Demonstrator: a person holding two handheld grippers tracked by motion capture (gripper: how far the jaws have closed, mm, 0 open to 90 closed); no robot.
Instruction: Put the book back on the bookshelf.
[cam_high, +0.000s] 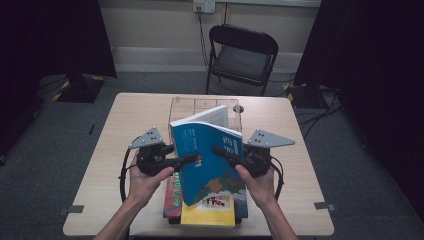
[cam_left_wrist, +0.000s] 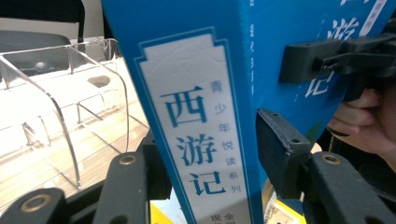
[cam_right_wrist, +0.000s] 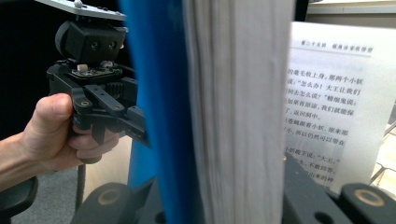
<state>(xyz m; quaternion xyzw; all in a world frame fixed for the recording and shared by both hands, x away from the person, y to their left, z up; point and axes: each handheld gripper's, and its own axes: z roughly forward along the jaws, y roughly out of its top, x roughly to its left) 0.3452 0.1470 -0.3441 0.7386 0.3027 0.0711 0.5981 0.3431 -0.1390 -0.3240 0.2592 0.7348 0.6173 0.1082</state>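
Books: one blue book (cam_high: 207, 150) held up off the tabletop (cam_high: 295, 150), upright and tilted, over the middle of the near half; below it a low stack at the near edge, with a yellow cover (cam_high: 207, 214) on top and a red-and-green cover (cam_high: 173, 192) showing at its left. How many lie in the stack I cannot tell.
Clear rack: one, a transparent divider rack (cam_high: 182, 107) near the far edge, just behind the raised book.
Chair: one black folding chair (cam_high: 242, 55) on the floor beyond the far edge.
Left tool: the left tool (cam_high: 192, 160) comes in level from the left; in the left gripper view its jaws stand on either side of the book's spine, one on each cover, pinching it.
Right tool: the right tool (cam_high: 220, 151) comes in level from the right; in the right gripper view its jaws are closed on the page block at the book's open edge, with one page (cam_right_wrist: 336, 102) fanned loose beside it.
Hands: the left hand (cam_high: 145, 182) and right hand (cam_high: 260, 185) each grip a tool from below, forearms entering over the near edge.
Open room: bare tabletop along the left and right edges and at both far corners.
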